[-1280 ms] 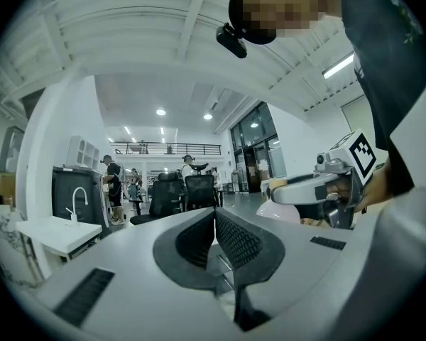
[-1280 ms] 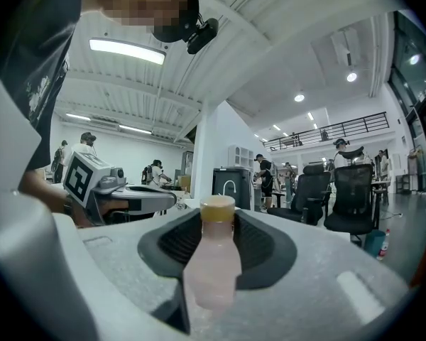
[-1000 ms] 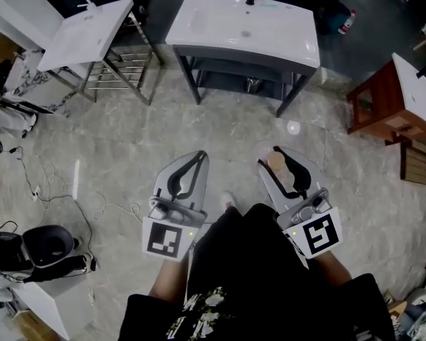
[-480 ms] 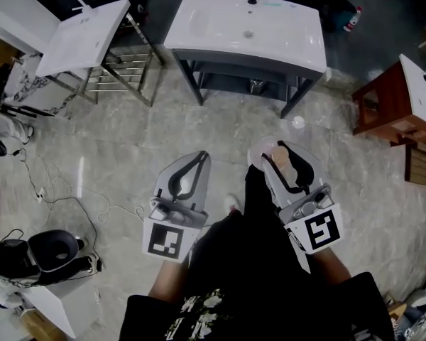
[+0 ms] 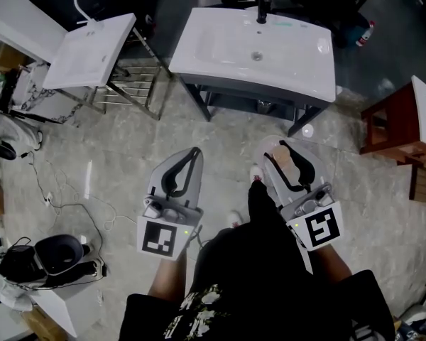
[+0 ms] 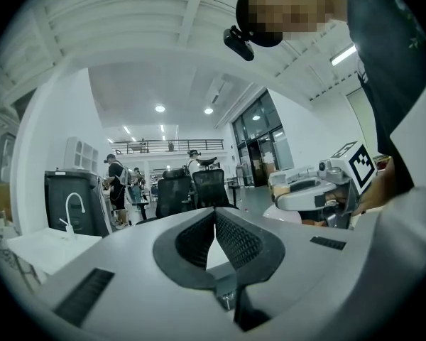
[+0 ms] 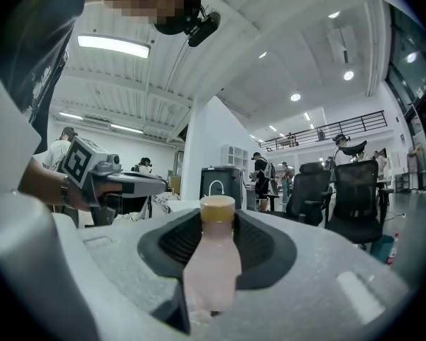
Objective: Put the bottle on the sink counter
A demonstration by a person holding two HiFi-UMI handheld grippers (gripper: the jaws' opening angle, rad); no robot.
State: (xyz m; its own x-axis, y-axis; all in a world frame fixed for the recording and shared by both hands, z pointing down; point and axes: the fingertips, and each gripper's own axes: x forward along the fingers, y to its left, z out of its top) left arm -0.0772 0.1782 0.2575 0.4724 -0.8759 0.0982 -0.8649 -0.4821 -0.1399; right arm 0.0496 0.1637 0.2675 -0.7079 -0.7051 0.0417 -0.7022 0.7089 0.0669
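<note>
The right gripper (image 5: 280, 148) was clamped on the pink bottle (image 7: 213, 261), its dark pads pressing the bottle's sides with the yellowish cap toward the jaw tips; that lengthwise hold probably kept the bottle steady while it was carried, though it may have to be tipped upright before it can stand; the left gripper (image 6: 214, 215) had its jaws together, tips touching and nothing between them, most likely because this job needed only one tool; the bottle hung above the marble floor (image 5: 113, 162), well apart from the white sink counter (image 5: 213, 48) ahead, so the placing was not yet done; only the head view showed that counter, its faucet (image 5: 263, 9) and the open floor between, while only the right gripper view showed the pads biting on the bottle; the left gripper view alone made plain that its own pads met on nothing.
</note>
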